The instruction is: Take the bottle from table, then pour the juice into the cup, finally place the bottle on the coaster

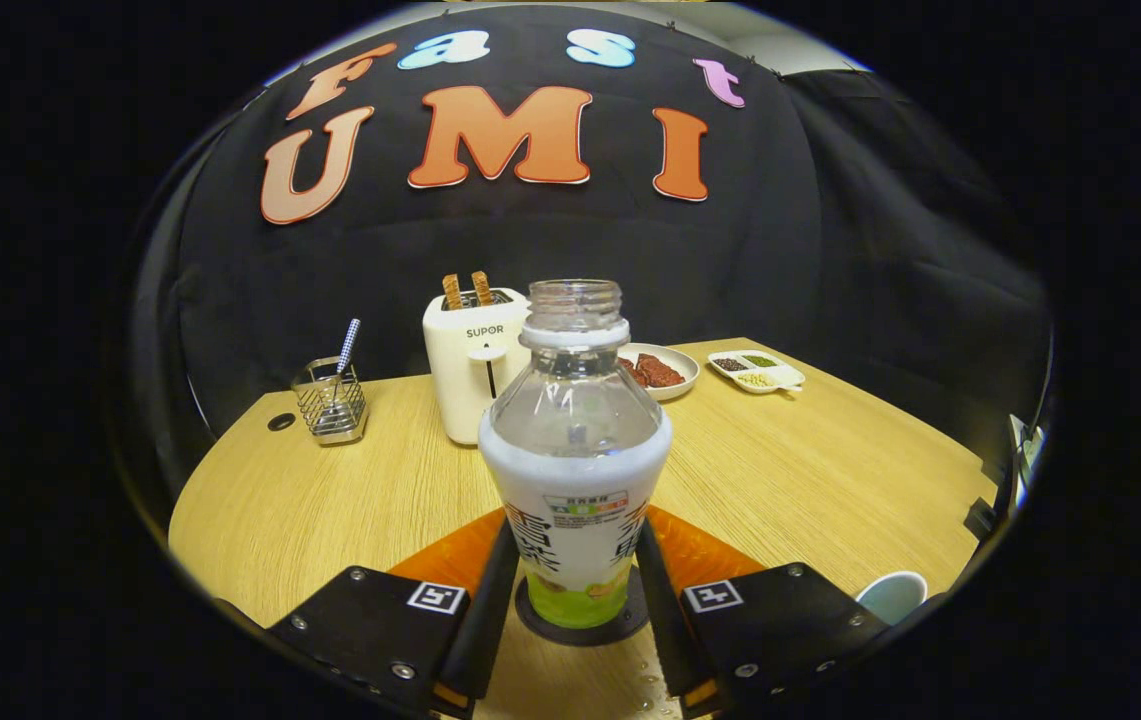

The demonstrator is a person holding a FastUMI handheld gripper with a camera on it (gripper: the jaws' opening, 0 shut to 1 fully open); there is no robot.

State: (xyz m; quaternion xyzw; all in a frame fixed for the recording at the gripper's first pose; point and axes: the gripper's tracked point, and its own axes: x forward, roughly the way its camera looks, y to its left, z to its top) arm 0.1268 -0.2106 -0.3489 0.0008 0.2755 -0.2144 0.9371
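The open, capless bottle (575,480), clear on top with a white and green label, stands upright on a dark round coaster (580,630) on the wooden table (330,500). My gripper (578,600) has its two fingers on either side of the bottle's lower body, both pressing on the label. The bottle's upper half looks empty. A white cup (892,595) sits on the table to the right of the right finger, partly cut off.
Beyond the bottle stand a white toaster (475,375) with two toast slices, a wire holder (330,405) with a utensil to the left, a plate of food (660,372) and a divided dish (758,372) to the right. Small droplets (648,680) lie near the fingers.
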